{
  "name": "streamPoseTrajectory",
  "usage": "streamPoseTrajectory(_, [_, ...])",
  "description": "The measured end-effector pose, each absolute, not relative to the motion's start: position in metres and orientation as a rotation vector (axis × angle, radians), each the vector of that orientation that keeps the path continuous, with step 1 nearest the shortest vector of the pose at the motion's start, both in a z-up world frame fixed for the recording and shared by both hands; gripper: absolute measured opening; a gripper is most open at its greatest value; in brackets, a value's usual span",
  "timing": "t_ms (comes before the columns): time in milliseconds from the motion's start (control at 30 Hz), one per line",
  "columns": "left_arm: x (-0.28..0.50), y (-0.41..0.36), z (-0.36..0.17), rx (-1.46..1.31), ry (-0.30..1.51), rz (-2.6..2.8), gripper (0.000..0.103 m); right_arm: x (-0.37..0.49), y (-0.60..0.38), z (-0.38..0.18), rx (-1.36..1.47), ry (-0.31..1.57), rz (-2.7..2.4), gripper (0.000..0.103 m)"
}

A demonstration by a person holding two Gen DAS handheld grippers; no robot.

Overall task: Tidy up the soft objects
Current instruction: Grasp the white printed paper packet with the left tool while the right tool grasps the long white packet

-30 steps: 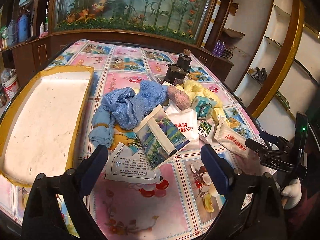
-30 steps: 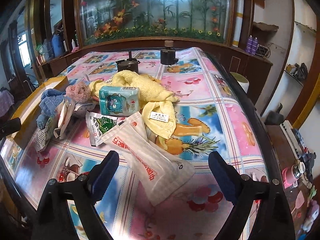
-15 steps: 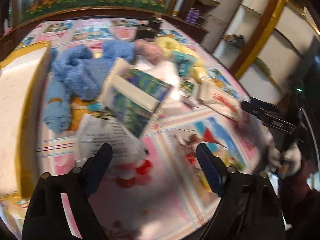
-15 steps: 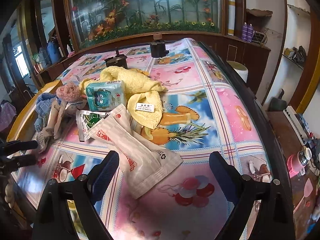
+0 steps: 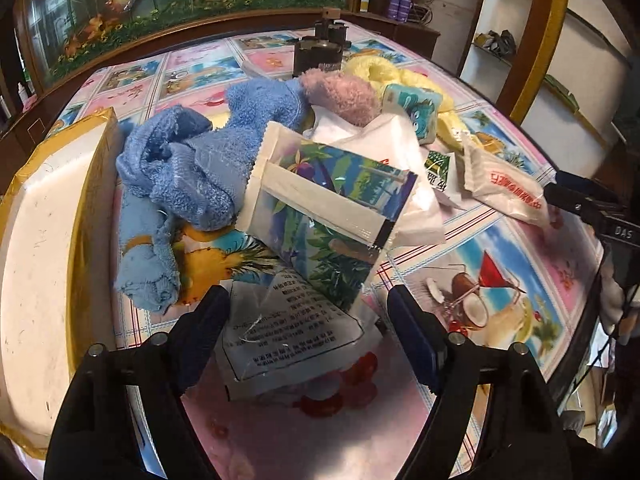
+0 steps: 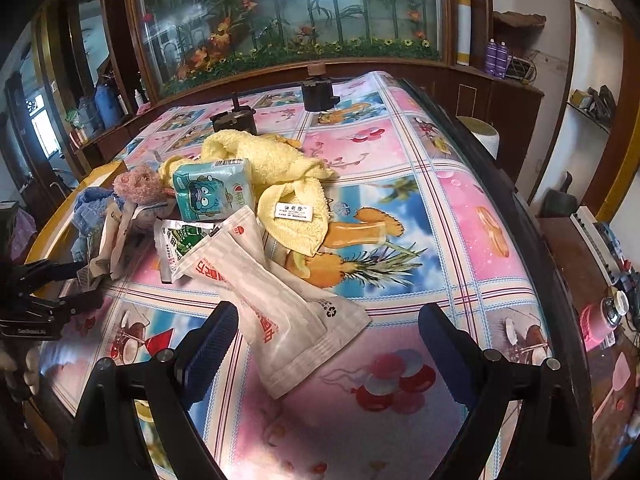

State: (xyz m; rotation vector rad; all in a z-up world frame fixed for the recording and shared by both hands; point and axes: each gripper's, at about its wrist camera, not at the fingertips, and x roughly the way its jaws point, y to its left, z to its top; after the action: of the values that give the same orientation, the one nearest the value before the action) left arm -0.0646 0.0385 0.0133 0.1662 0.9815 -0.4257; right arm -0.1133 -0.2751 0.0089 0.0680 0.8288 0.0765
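- Left gripper (image 5: 308, 332): fingers spread wide, holding nothing, low over the desk (image 5: 500, 276). A clear packet (image 5: 288, 336) with black print lies flat between the fingers.
- A tropical-print pouch (image 5: 332, 216) rests on the packet's far edge, at 12 o'clock from the left gripper.
- A blue towel (image 5: 188, 184) lies crumpled at 11 o'clock, touching the pouch; a foam tray (image 5: 40, 240) with yellow rim lies at 9 o'clock.
- A pink plush (image 5: 340, 96) sits at the towel's far end.
- Right gripper (image 6: 324, 344): fingers spread wide, holding nothing. A white sachet (image 6: 272, 304) with red print reaches between them.
- A yellow towel (image 6: 276, 176) lies at 12 o'clock from the right gripper; a teal tissue pack (image 6: 212, 192) leans on it.
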Motion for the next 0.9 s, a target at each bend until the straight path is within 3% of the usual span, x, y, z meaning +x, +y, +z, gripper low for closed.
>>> streamPoseTrajectory(67, [-0.069,0.036,0.012,0.151,0.999,-0.483,0.080,-0.113,-0.276,0.008,0.075,0.832,0.077,0.093])
streamPoseTrajectory(167, [-0.089,0.033,0.018,0.125,1.006,-0.640,0.066,-0.111,-0.277,0.006,0.082,0.846,0.086,0.093])
streamPoseTrajectory(233, [-0.107,0.031,0.025,0.141,1.008,-0.695,0.065,-0.110,-0.277,0.004,0.090,0.858,0.093,0.093])
streamPoseTrajectory(400, [-0.130,0.035,0.041,0.162,0.956,-0.700,0.066,-0.110,-0.281,0.004,0.118,0.865,0.107,0.093])
streamPoseTrajectory(433, [-0.129,0.035,0.042,0.168,0.947,-0.683,0.072,-0.110,-0.281,0.004,0.113,0.865,0.105,0.093])
streamPoseTrajectory(467, [-0.126,0.035,0.041,0.170,0.943,-0.661,0.076,-0.111,-0.281,0.005,0.103,0.863,0.101,0.093])
streamPoseTrajectory(767, [-0.127,0.004,0.011,0.299,0.965,-0.589,0.082,-0.104,-0.255,0.020,-0.058,0.853,0.149,0.093])
streamPoseTrajectory(800, [-0.127,0.005,0.012,0.287,0.966,-0.591,0.077,-0.101,-0.248,0.020,-0.092,0.851,0.163,0.093])
streamPoseTrajectory(833, [-0.127,0.007,0.015,0.261,0.969,-0.605,0.065,-0.097,-0.240,0.020,-0.129,0.852,0.176,0.093])
streamPoseTrajectory(900, [-0.126,0.013,0.018,0.201,0.987,-0.621,0.063,-0.090,-0.225,0.018,-0.196,0.860,0.198,0.093])
